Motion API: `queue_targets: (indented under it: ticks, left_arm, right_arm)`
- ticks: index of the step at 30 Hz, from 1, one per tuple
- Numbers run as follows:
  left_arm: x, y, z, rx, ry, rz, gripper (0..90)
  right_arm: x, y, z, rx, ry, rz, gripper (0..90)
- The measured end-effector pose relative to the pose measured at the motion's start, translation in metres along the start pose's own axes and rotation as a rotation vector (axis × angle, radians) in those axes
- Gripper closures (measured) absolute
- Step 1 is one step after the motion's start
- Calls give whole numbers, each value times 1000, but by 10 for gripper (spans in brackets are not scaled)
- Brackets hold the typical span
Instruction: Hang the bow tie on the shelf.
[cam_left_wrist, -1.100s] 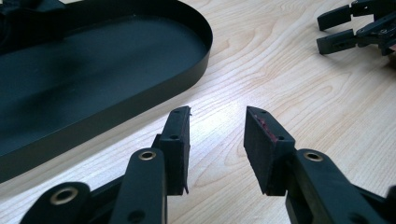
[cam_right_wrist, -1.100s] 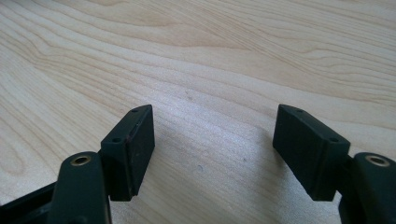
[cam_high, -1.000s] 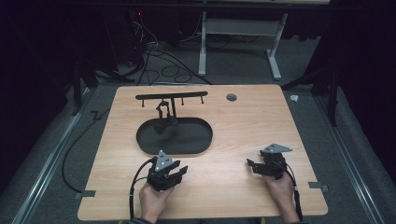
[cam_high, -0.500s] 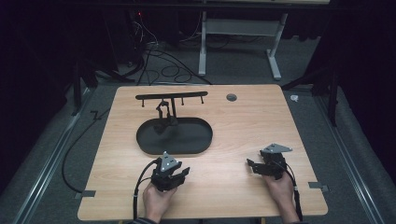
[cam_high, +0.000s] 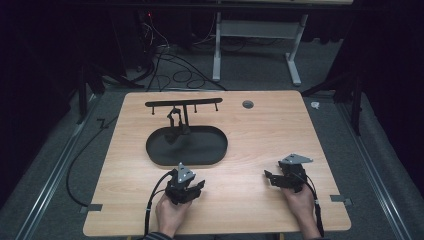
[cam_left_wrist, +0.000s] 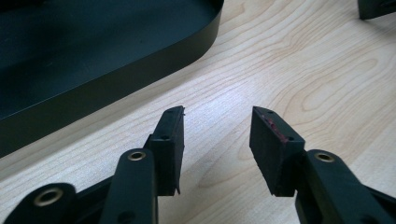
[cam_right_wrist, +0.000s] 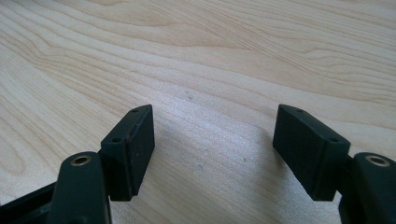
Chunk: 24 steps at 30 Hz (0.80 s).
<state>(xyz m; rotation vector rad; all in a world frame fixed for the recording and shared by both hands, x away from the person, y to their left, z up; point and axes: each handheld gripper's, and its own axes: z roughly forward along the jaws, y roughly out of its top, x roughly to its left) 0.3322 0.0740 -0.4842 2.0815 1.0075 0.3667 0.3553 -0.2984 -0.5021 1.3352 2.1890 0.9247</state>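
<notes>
We're resting both grippers on the table (cam_high: 250, 135), nothing grasped: left gripper (cam_left_wrist: 217, 135) jaws parted, right gripper (cam_right_wrist: 212, 140) spread wider. The black oval tray (cam_high: 200, 150) with its hook rack (cam_high: 183, 103) is lying just ahead-left. The next reach should probably approach the dangling dark item (cam_high: 176, 122), unclear what, from above. The left gripper view is showing the tray wall close.
</notes>
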Motion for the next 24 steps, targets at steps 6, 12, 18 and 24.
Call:
queue_targets:
  ticks: [6,12,18,24]
  left_arm:
    - [0,-3,9,19,0,-5,537]
    - [-3,-6,17,44,16,22,517]
    - [-7,-12,20,-2,40,44,490]
    - [-7,-12,20,-3,40,42,486]
  right_arm:
    - [0,0,0,0,0,0,310]
    - [0,0,0,-1,-1,-3,310]
    - [0,0,0,-1,-1,-3,310]
    - [0,0,0,-2,0,-4,311]
